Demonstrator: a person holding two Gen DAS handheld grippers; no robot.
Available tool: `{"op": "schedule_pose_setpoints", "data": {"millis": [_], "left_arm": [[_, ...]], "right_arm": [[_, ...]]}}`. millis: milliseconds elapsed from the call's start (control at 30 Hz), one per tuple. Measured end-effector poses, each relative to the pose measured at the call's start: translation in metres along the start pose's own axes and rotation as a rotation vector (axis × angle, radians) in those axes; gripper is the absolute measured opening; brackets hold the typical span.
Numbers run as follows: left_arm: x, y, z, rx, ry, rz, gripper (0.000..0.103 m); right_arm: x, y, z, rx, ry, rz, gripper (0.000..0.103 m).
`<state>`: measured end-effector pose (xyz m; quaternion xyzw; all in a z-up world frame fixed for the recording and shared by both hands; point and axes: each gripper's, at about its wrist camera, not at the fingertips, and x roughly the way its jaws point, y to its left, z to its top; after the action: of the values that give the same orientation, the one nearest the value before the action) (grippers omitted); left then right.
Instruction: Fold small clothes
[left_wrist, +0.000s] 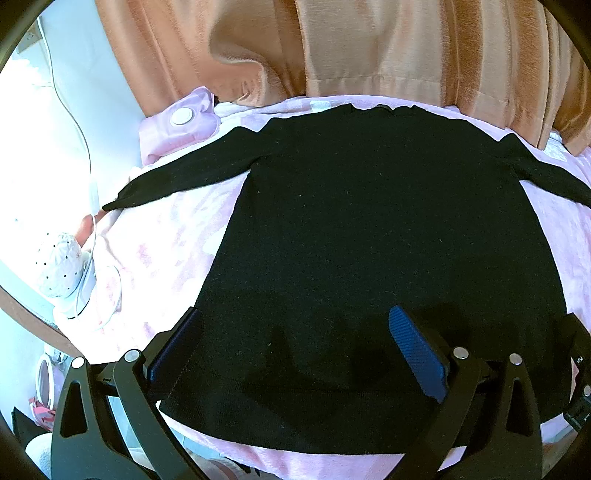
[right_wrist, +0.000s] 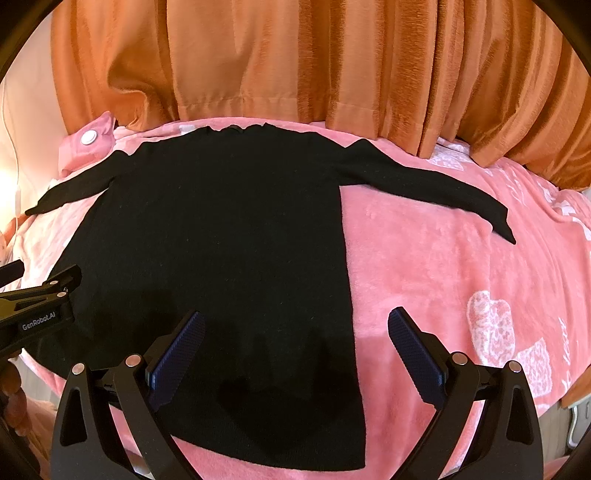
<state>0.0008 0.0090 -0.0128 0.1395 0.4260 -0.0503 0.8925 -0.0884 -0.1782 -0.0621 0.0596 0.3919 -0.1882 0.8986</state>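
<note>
A black long-sleeved sweater (left_wrist: 369, 221) lies flat on a pink blanket (left_wrist: 166, 258), neck toward the curtain, both sleeves spread out. It also shows in the right wrist view (right_wrist: 221, 240). My left gripper (left_wrist: 295, 332) is open just above the sweater's lower left part, holding nothing. My right gripper (right_wrist: 295, 339) is open above the sweater's lower right edge, one finger over the cloth, the other over the blanket (right_wrist: 424, 266). The left gripper also shows at the left of the right wrist view (right_wrist: 48, 291).
An orange curtain (right_wrist: 295, 55) hangs behind the bed. A pink pouch with a white cap (left_wrist: 183, 118) lies by the left sleeve. A white dotted object (left_wrist: 61, 266) and white cables (left_wrist: 88, 158) sit at the left edge. The blanket drops off at the near edge.
</note>
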Motion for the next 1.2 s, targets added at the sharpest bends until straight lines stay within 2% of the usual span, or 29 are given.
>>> {"op": "schedule_pose_setpoints", "data": {"millis": [500, 667, 767, 867, 900, 933, 1033, 1100, 1133, 1200], "left_arm": [[0.001, 0.0, 0.0, -0.004, 0.002, 0.0, 0.098], [0.003, 0.005, 0.014, -0.029, 0.007, -0.032, 0.098], [-0.002, 0.014, 0.048, -0.062, -0.003, -0.087, 0.098], [-0.014, 0.025, 0.093, -0.142, -0.037, -0.226, 0.098], [-0.016, 0.026, 0.102, -0.162, -0.051, -0.258, 0.098], [-0.017, 0.027, 0.116, -0.19, -0.087, -0.305, 0.098], [-0.004, 0.017, 0.14, -0.206, -0.114, -0.345, 0.098], [0.013, 0.009, 0.145, -0.214, -0.107, -0.37, 0.098], [0.02, 0.006, 0.145, -0.215, -0.102, -0.368, 0.098], [0.041, -0.002, 0.141, -0.204, -0.056, -0.355, 0.098]], "right_arm": [[0.0, -0.002, 0.0, 0.007, 0.0, 0.007, 0.098], [0.005, -0.026, 0.017, 0.059, -0.003, 0.001, 0.098], [0.01, -0.075, 0.056, 0.159, -0.007, 0.01, 0.098], [0.019, -0.152, 0.099, 0.344, -0.025, 0.12, 0.098], [0.032, -0.193, 0.116, 0.423, -0.023, 0.134, 0.098], [0.042, -0.214, 0.121, 0.465, -0.015, 0.125, 0.098], [0.084, -0.284, 0.121, 0.622, 0.045, 0.053, 0.097], [0.109, -0.317, 0.112, 0.709, 0.085, 0.019, 0.088], [0.122, -0.332, 0.106, 0.747, 0.107, 0.0, 0.086], [0.142, -0.35, 0.097, 0.803, 0.144, -0.027, 0.08]]}}
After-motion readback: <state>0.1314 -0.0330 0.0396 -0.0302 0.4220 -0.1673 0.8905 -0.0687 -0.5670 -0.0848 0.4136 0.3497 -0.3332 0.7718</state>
